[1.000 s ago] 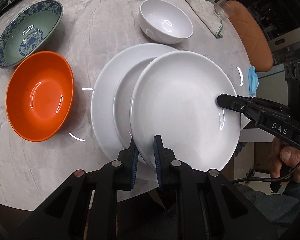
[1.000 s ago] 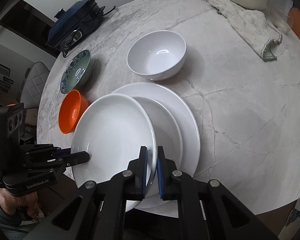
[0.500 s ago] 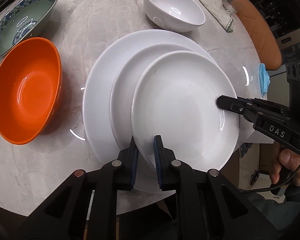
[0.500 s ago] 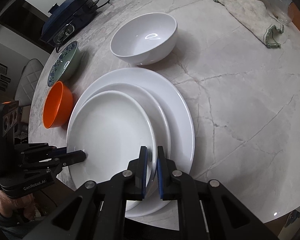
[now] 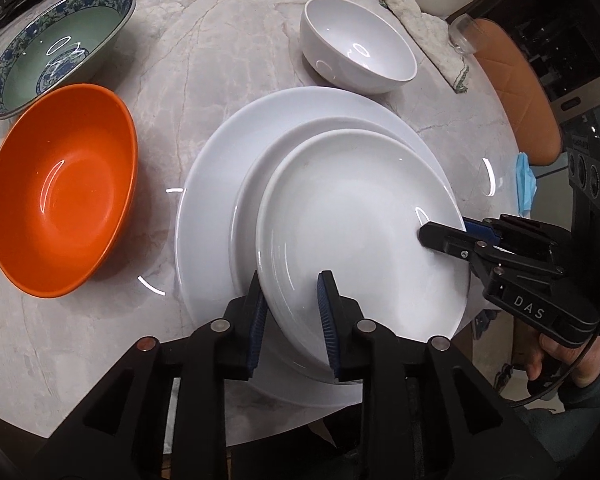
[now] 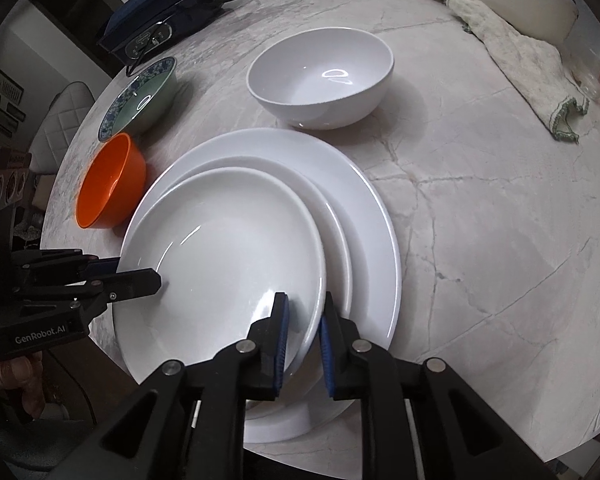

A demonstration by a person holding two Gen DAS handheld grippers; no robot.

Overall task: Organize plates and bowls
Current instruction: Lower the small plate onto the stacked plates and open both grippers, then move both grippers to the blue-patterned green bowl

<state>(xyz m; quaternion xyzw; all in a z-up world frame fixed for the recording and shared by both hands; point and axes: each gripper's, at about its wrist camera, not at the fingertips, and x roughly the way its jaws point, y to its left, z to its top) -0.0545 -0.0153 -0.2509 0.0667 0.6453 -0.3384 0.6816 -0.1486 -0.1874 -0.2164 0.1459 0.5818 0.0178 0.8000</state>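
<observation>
White top plate (image 5: 359, 236) sits on the stack of 3 in the left wrist view, lowered from where it hung tilted a second ago. The left gripper (image 5: 292, 304) is opening, its pads now off the rim between them. From the right wrist view, the right gripper (image 6: 301, 332) is opening too, astride the opposite rim (image 6: 315, 320). Bowls look next: orange bowl (image 6: 108, 184) and white bowl (image 6: 319, 76) stand unstacked.

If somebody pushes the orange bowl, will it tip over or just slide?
Probably it slides: the orange bowl sits upright on the smooth marble table. Its sides are wide and rounded, so a push high on the rim might rock it. It looks like light plastic, so likely not very breakable.
</observation>
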